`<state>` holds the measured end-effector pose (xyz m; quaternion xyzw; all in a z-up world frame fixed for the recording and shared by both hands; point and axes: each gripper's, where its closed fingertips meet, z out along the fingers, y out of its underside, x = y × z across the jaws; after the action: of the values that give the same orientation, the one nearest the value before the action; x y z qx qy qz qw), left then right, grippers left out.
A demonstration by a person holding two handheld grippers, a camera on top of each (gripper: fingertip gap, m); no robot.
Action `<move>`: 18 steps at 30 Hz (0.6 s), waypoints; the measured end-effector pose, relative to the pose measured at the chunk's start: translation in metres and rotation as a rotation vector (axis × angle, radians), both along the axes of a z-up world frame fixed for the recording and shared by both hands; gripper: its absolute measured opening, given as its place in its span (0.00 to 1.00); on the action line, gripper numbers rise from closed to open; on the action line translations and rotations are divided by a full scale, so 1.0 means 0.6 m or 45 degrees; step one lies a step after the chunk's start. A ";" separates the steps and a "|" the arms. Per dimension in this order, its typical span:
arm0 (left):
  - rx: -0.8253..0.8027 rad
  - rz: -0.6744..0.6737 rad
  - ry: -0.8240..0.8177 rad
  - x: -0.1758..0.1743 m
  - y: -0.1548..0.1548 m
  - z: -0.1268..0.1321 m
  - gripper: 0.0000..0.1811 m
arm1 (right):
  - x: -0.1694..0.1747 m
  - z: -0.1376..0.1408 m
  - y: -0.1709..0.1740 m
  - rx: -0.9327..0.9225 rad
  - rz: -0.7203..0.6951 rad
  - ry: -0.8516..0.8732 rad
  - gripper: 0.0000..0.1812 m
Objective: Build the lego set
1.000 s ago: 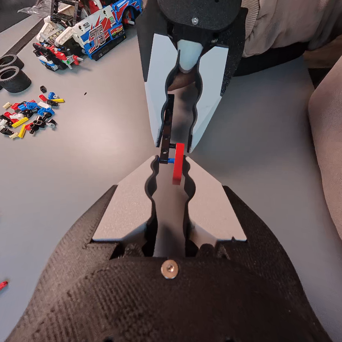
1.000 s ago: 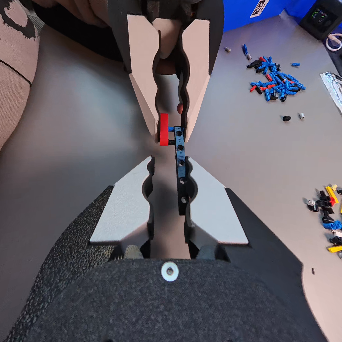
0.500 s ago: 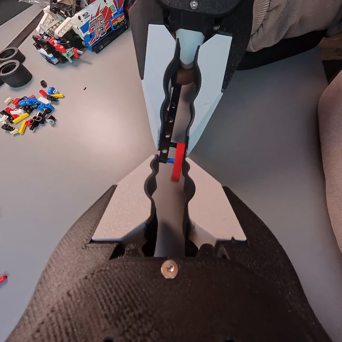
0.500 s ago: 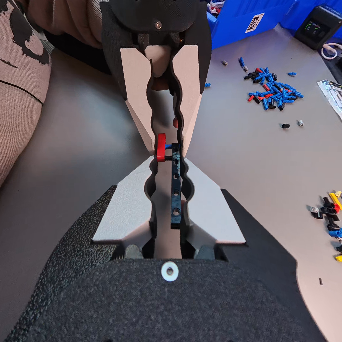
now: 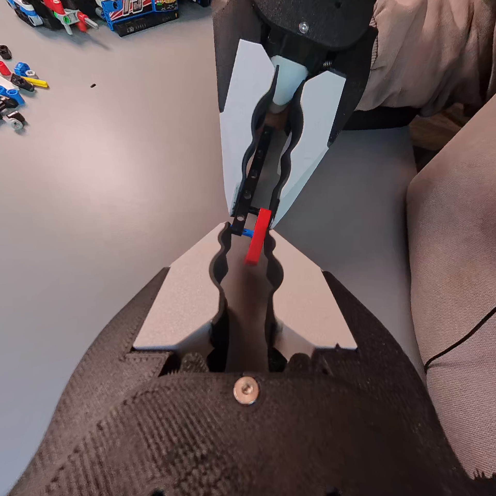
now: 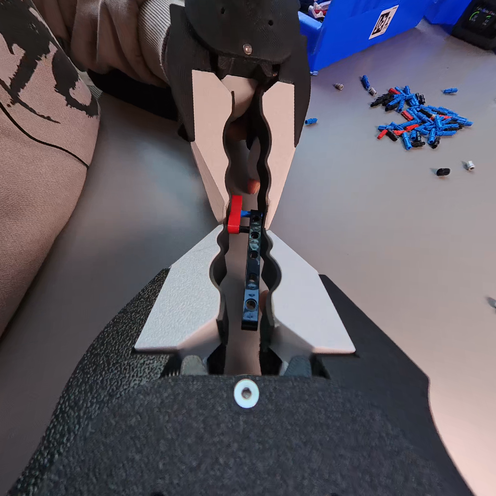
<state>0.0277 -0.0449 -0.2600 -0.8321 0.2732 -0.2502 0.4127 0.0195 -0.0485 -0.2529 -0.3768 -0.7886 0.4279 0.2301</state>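
Observation:
A long black beam with holes [image 6: 252, 281] carries a short red piece [image 6: 235, 214] on a blue pin [image 6: 244, 213] and a black pin. My right gripper [image 6: 245, 229] is shut on this assembly, and the beam lies along its right finger. My left gripper [image 5: 248, 230] faces it tip to tip. It is shut across the beam's end [image 5: 237, 225] and the red piece [image 5: 257, 239]. The assembly is held above the grey table [image 5: 107, 174]. The right gripper [image 5: 253, 217] shows opposite in the left wrist view, and the left gripper [image 6: 247, 222] in the right wrist view.
A partly built race car [image 5: 139, 13] and loose coloured pieces [image 5: 16, 83] lie at the far left. A pile of blue, black and red pins [image 6: 418, 123], a blue bin [image 6: 349, 35] and a black device [image 6: 477, 24] are at the right. A person's sleeve [image 5: 451, 241] is close. Left and right tips are no more than a few centimetres apart.
My right gripper has narrowed and slid forward along the black beam, so the two grippers now meet tip to tip. The left gripper's hold looks the same.

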 end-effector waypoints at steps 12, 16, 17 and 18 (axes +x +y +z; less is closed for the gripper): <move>0.053 0.008 -0.265 -0.008 0.005 0.042 0.14 | -0.012 0.055 0.007 0.381 0.051 0.520 0.12; -0.033 -0.069 -0.370 0.001 -0.003 0.045 0.06 | -0.011 0.043 0.007 0.668 0.109 0.632 0.12; 0.018 -0.080 -0.290 0.000 -0.002 0.042 0.06 | -0.012 0.039 0.009 0.679 0.104 0.621 0.13; 0.083 -0.088 -0.184 -0.003 -0.001 0.037 0.05 | -0.011 0.036 0.010 0.631 0.096 0.582 0.13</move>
<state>0.0262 -0.0452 -0.2378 -0.7880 0.2794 -0.3148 0.4494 0.0130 -0.0427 -0.2315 -0.1744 -0.8101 0.3048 0.4696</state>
